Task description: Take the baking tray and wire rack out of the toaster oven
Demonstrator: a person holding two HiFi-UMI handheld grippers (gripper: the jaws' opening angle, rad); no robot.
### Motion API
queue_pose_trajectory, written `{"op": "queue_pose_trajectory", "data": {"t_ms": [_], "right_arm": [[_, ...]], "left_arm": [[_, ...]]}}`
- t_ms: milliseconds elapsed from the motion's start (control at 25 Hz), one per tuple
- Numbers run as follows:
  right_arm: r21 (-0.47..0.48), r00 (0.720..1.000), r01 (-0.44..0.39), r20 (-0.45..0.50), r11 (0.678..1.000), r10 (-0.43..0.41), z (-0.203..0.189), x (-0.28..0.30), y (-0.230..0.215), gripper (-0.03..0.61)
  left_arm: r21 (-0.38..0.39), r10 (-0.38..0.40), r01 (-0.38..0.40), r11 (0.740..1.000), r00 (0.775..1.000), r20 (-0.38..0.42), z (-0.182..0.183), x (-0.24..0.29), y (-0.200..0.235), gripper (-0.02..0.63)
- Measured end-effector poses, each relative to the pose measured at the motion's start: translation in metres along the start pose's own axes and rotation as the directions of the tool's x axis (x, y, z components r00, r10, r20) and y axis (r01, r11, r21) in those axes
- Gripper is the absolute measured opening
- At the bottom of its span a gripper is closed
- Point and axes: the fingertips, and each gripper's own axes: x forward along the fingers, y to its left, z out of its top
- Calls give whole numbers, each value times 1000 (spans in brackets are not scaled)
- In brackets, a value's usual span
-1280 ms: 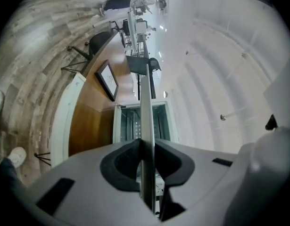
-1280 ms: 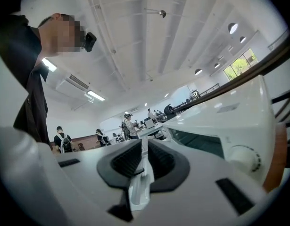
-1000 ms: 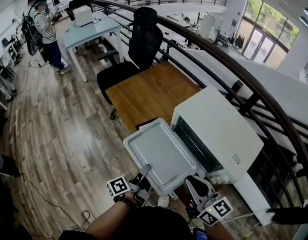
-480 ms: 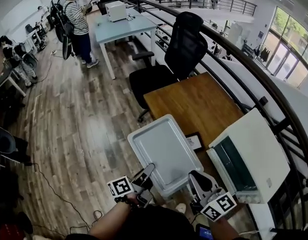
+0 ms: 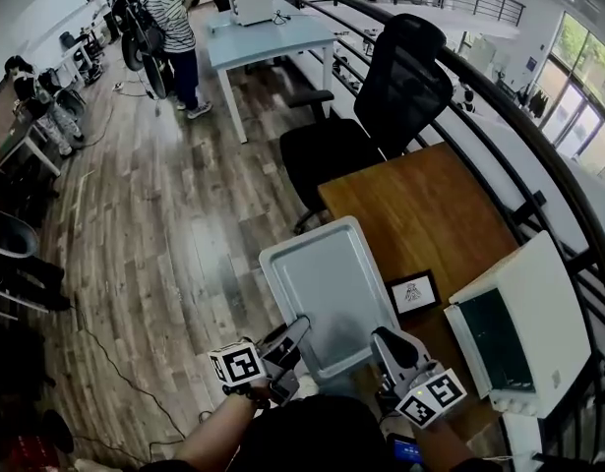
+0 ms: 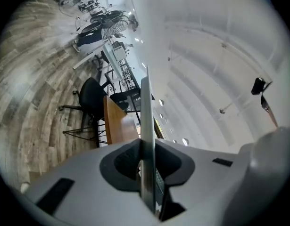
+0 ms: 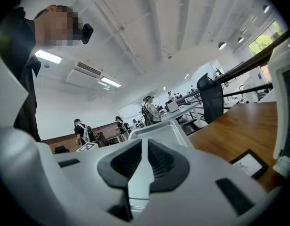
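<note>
Holding tray (image 5: 327,288) outside the oven (image 5: 538,313), level, above the near-left edge of the counter (image 5: 420,205) and partly over the floor.
- Left tongs (image 5: 300,324), right tongs (image 5: 381,336): each nearly closed, clamped on the tray's near rim.
- Risks: the thin rim could slip from the pads; uneven hands could tip the far end.
- Rack: not visible.
- Nearby: card (image 5: 413,292) just beside the tray, in the way of setting down; chair (image 5: 400,77) beyond the counter.
</note>
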Motion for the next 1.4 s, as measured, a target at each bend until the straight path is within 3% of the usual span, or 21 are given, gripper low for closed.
{"op": "queue_pose_trajectory", "data": {"t_ms": [120, 480, 680, 880, 1080, 1400], "right_arm": [[-4, 1000, 13, -2, 1000, -13, 9, 21, -15, 35], [-13, 996, 58, 64, 998, -57, 73, 64, -76, 34], [0, 990, 81, 118, 997, -80, 111, 70, -116, 27], [29, 977, 155, 140, 987, -158, 134, 46, -166, 26], [38, 944, 268, 188, 963, -270, 127, 18, -209, 26], [124, 847, 444, 265, 888, -460, 116, -34, -241, 26]], "left_arm": [[-15, -36, 36, 999, 999, 3, 18, 16, 1, 72], [60, -104, 108, 992, 993, -58, 79, 88, -22, 72], [-79, -116, 109, 991, 989, -92, 83, 148, -39, 72], [-36, -103, 98, 995, 979, -176, 78, 208, -54, 72], [-143, -188, 155, 977, 949, -254, 58, 275, -49, 72], [-103, -237, 214, 971, 867, -439, 28, 345, -58, 72]]}}
